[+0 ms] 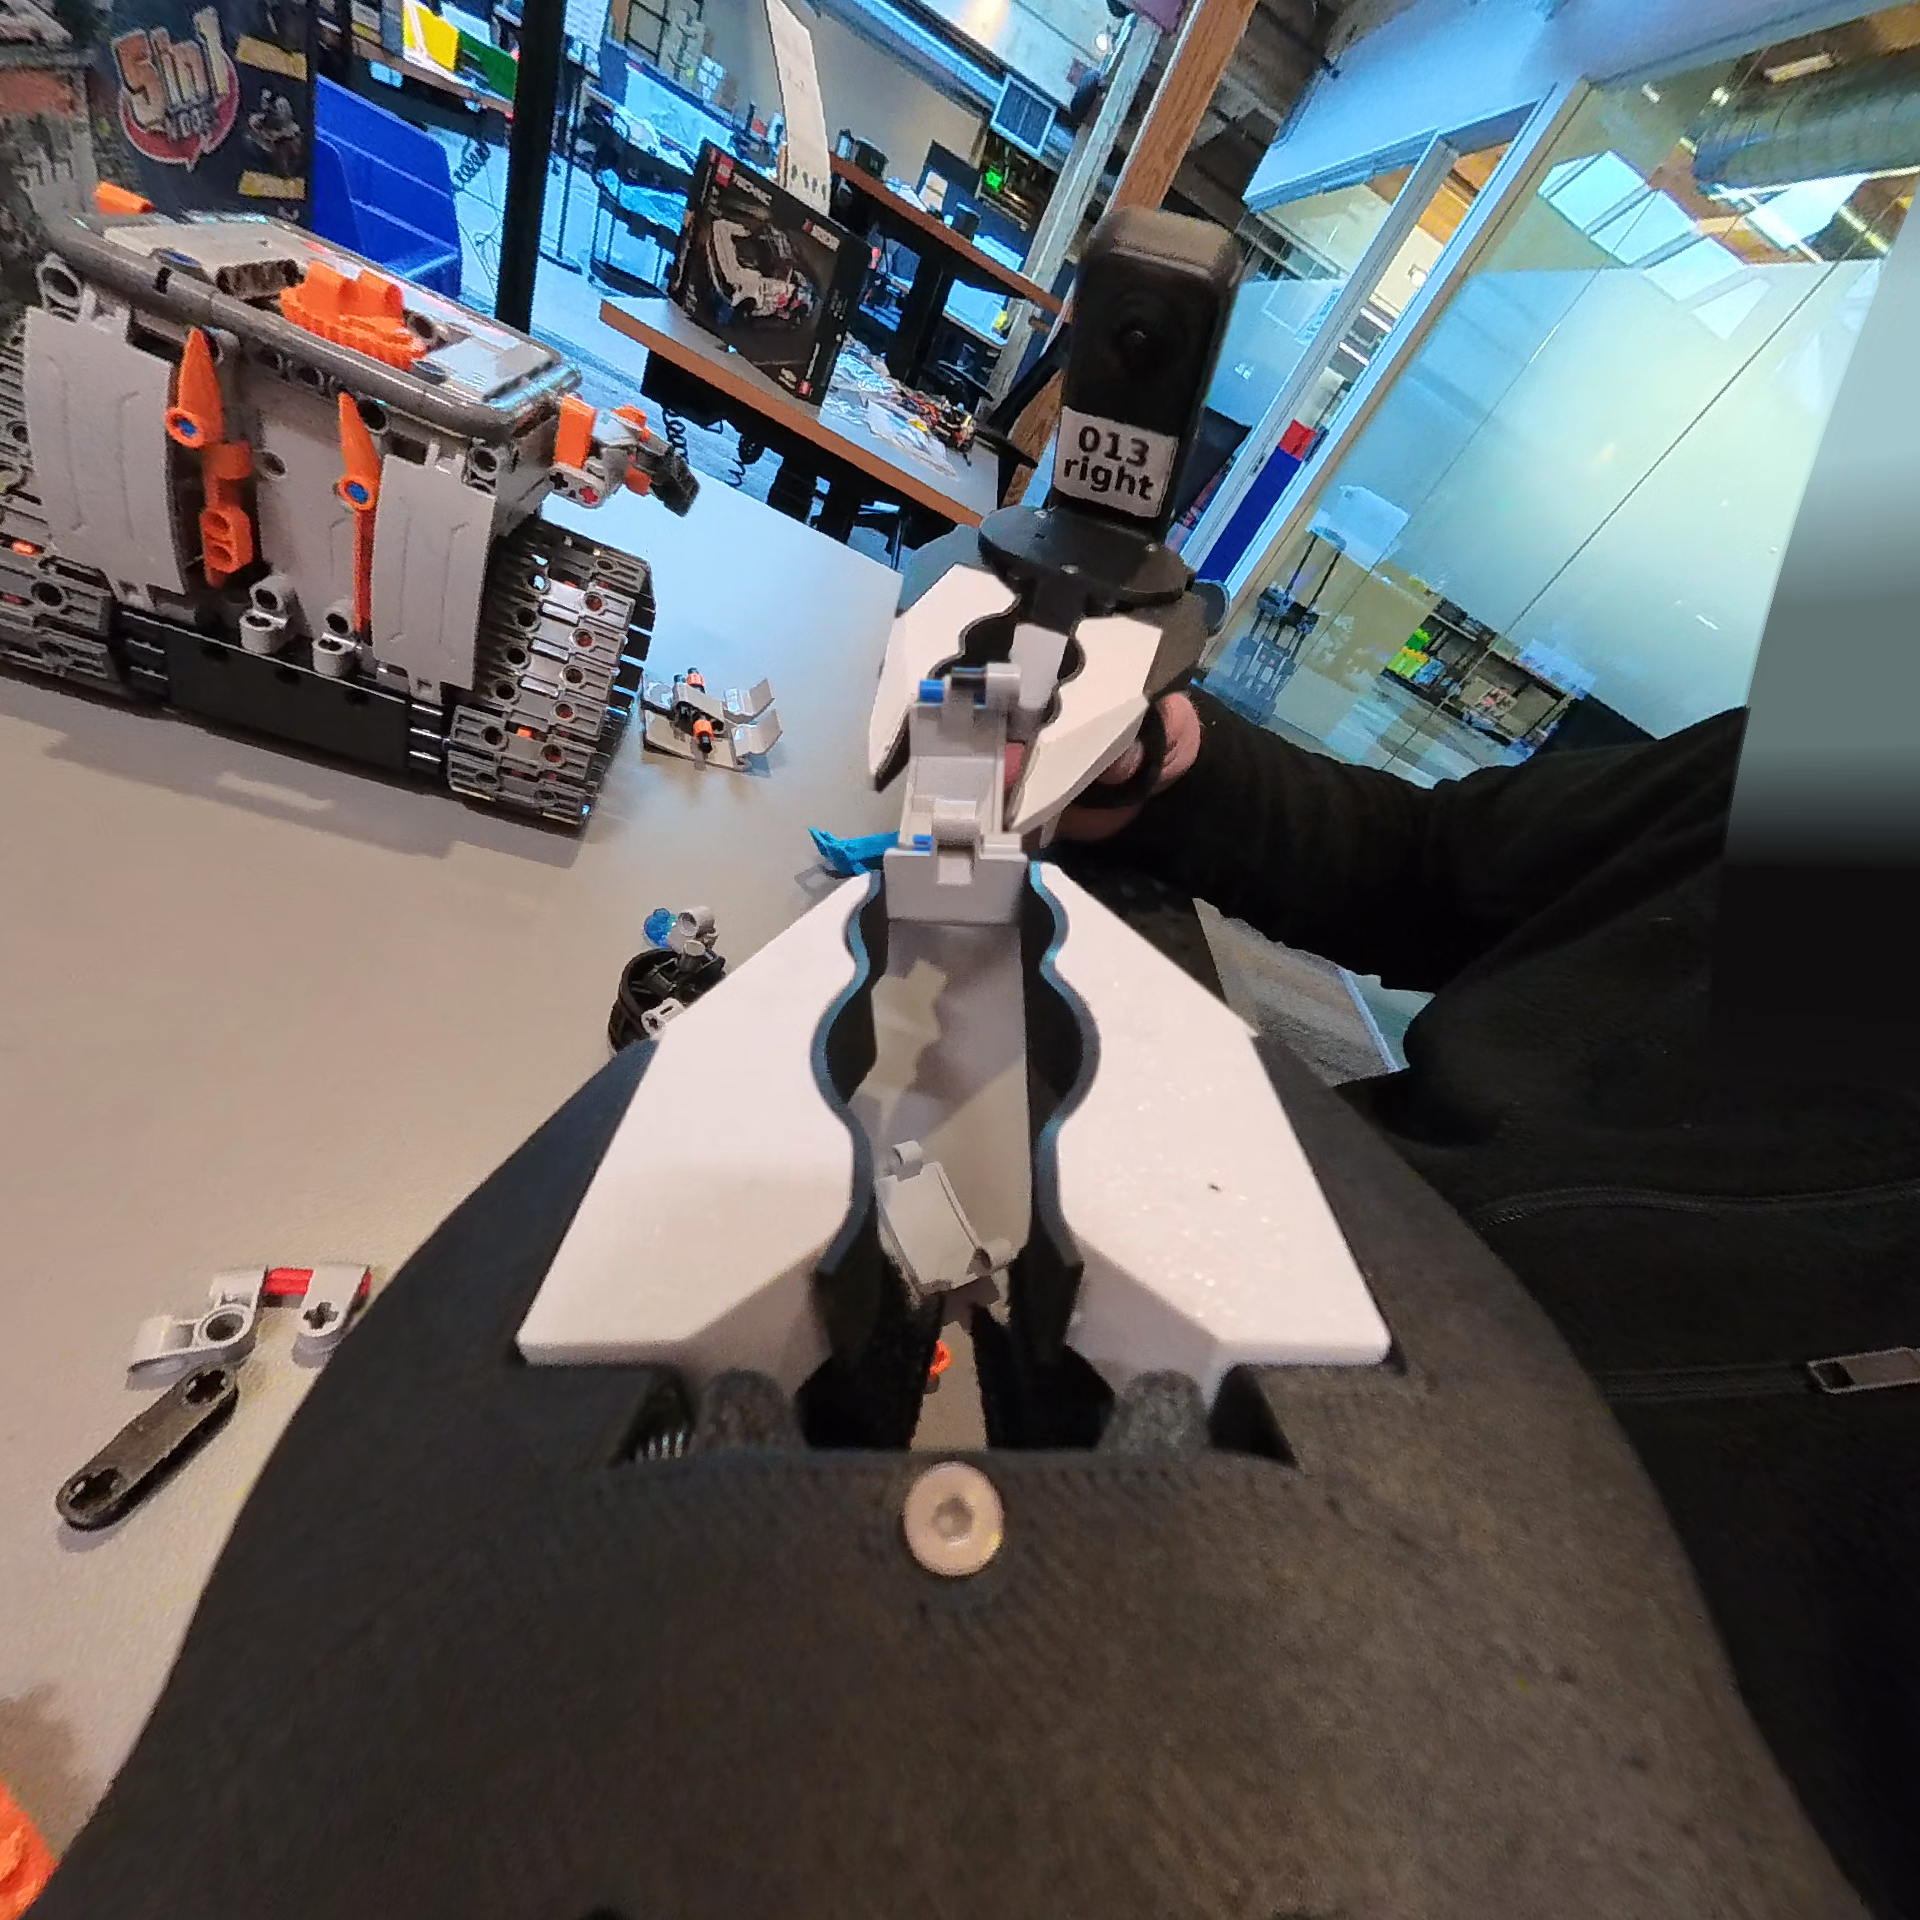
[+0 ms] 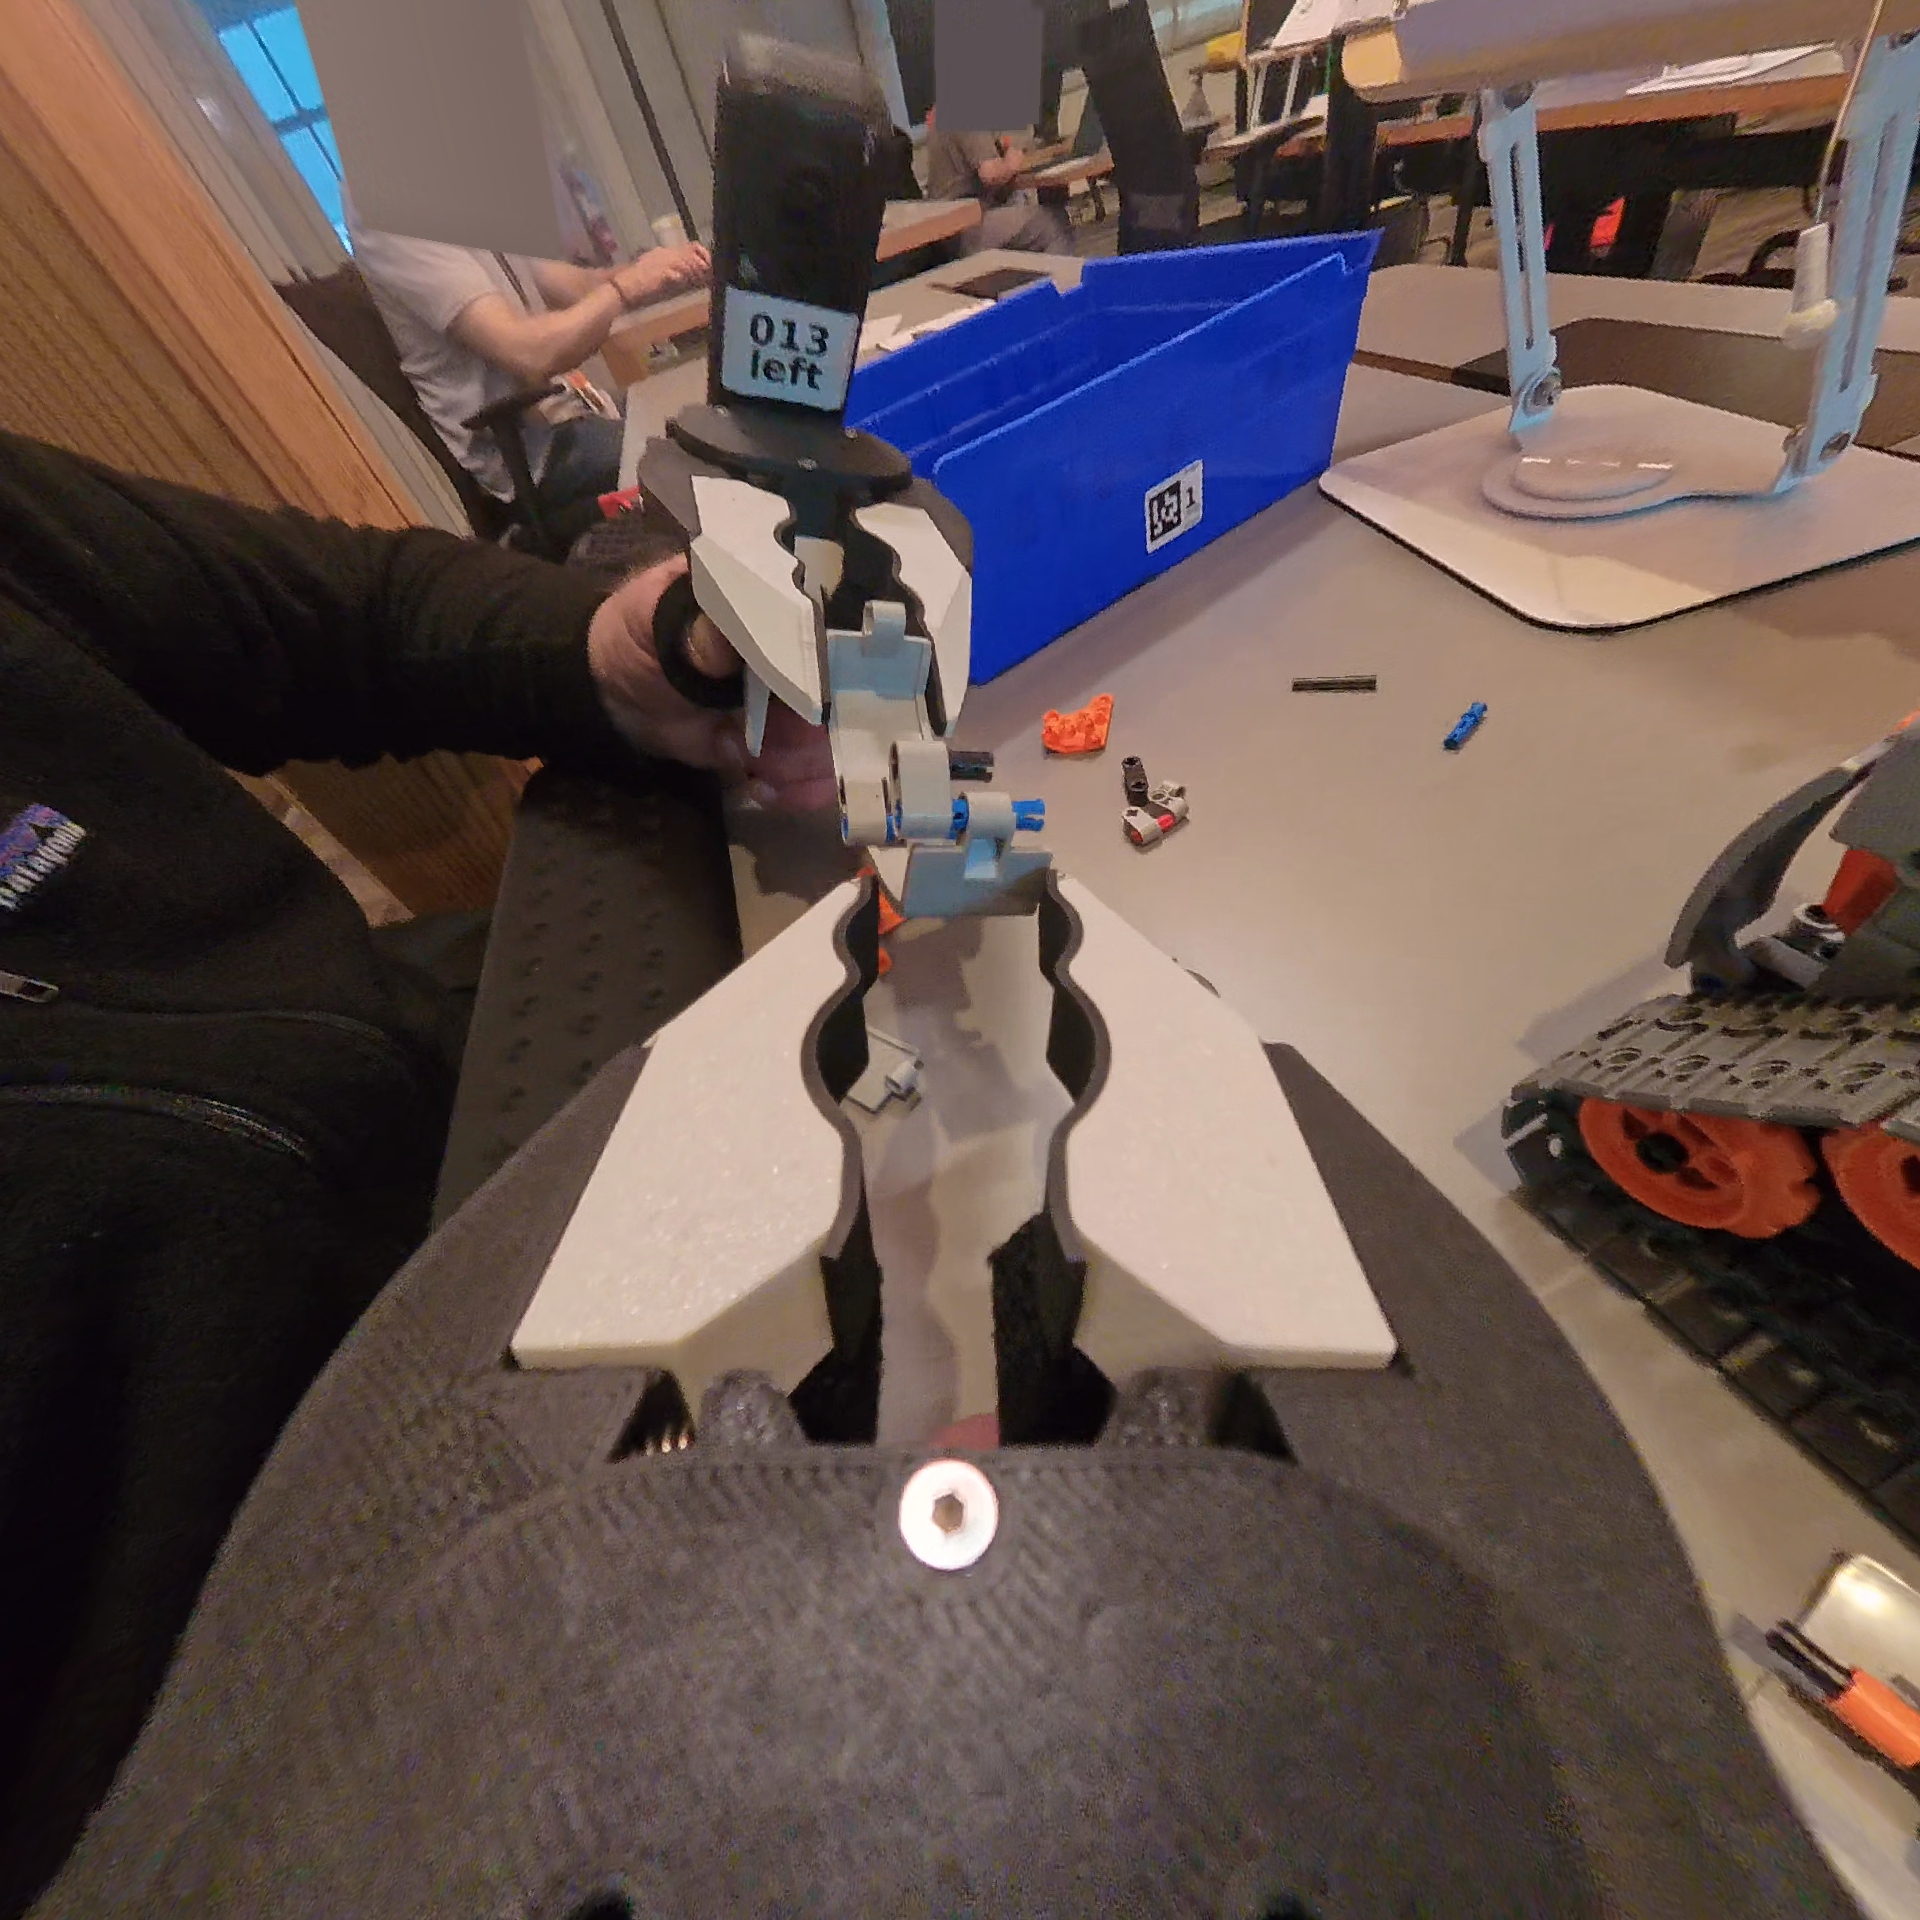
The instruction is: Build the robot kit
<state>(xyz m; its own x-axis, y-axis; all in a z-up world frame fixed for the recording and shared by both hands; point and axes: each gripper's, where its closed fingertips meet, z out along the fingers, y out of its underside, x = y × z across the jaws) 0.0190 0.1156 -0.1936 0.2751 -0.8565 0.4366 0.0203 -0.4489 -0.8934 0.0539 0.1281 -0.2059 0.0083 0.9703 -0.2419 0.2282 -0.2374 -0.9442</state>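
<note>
On the grey workshop table point(image 1: 312, 987), beside the tracked grey-and-orange brick vehicle point(image 1: 301, 499), you held one small light-grey brick panel assembly point(image 2: 935, 821) above the surface. Your left gripper point(image 1: 951, 883) and right gripper point(image 2: 961, 894) each clamped an end, seemingly to brace it between them. Three or four loose pieces point(image 2: 1148, 800) lay beyond.

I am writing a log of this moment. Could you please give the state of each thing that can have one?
Left gripper: jaws shut on one end of the light grey brick assembly.
Right gripper: jaws shut on its other end.
Light grey brick assembly with blue pins: held above the table between both grippers.
Blue plastic bin: open-topped.
Grey and orange tracked brick vehicle: standing on the table.
</note>
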